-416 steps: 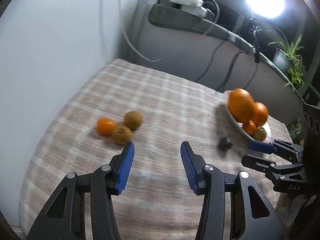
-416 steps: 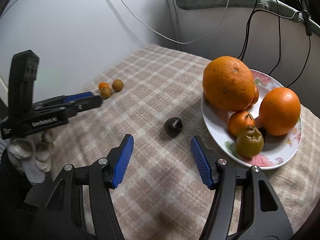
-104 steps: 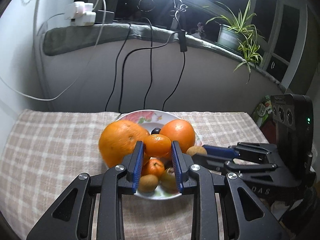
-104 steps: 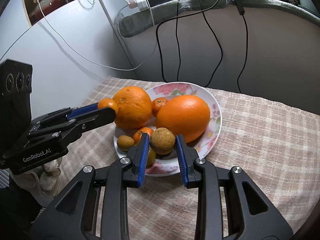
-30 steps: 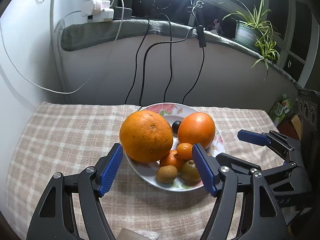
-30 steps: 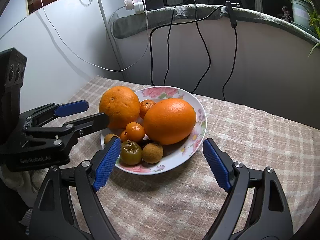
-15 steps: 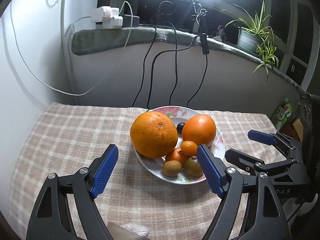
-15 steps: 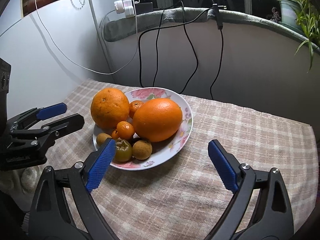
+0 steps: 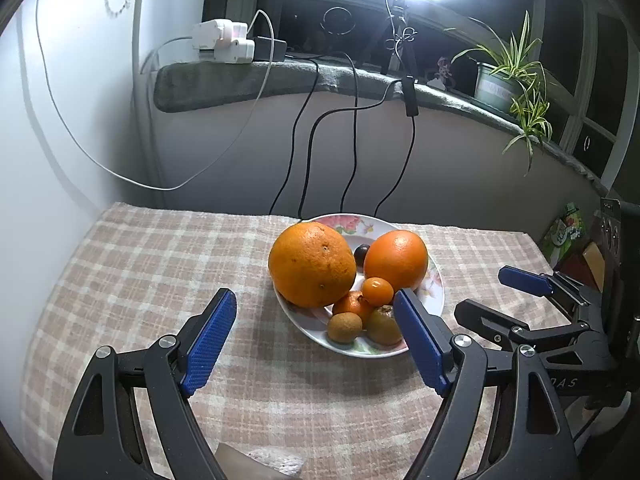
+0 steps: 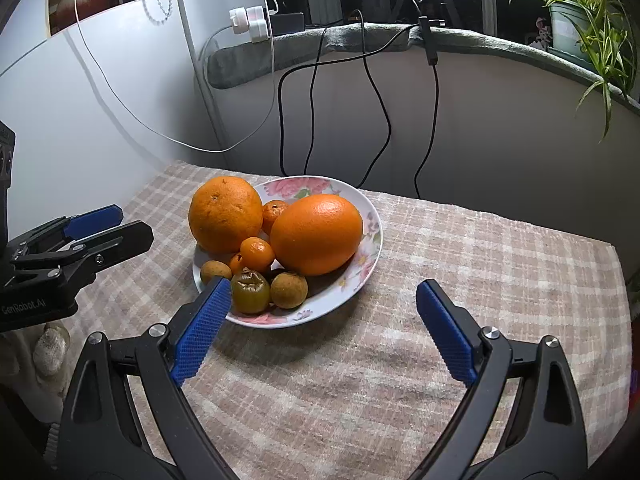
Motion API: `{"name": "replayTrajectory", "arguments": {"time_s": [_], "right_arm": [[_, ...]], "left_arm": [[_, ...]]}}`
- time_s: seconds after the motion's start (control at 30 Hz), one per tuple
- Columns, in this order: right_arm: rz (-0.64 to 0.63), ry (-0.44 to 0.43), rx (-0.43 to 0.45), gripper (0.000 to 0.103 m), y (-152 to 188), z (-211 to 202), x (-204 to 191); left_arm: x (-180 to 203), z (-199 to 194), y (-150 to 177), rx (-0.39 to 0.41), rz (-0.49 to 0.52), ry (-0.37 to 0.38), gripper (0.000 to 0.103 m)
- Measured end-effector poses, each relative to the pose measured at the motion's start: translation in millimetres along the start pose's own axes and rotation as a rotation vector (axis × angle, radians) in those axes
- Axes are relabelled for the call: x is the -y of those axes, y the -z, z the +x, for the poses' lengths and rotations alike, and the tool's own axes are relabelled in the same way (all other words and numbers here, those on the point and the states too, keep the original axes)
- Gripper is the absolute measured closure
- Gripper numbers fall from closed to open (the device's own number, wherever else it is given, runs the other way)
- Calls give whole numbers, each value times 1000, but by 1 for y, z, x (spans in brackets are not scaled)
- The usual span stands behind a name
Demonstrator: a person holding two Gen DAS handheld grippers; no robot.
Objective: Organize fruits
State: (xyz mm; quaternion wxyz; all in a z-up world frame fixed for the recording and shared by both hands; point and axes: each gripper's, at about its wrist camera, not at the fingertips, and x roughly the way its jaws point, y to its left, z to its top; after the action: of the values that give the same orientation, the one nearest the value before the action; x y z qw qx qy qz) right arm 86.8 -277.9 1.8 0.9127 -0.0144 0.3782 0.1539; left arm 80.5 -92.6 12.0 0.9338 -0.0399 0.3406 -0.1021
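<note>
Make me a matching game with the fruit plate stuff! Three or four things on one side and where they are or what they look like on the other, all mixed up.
Things:
1. dark plum
2. wrinkled greenish fruit
3. flowered plate
4. left gripper

Descriptions:
A. open and holding nothing
B. on the checked cloth
C. tucked behind, between the two big oranges
D. at the plate's front edge, beside a brown fruit

Pairs: 1-C, 2-D, 3-B, 4-A

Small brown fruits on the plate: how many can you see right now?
2. One brown fruit sits at the plate's left front edge; the other brown fruit lies at the front, right of the wrinkled greenish fruit. The oranges may hide more.
</note>
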Motion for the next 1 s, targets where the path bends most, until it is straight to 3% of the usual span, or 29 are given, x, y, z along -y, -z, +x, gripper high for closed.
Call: {"name": "replayTrajectory", "arguments": {"time_s": [1.0], "right_arm": [[-20, 4, 3, 8, 2, -3, -12]], "left_arm": [[1, -10, 6, 5, -2, -4, 22]]}}
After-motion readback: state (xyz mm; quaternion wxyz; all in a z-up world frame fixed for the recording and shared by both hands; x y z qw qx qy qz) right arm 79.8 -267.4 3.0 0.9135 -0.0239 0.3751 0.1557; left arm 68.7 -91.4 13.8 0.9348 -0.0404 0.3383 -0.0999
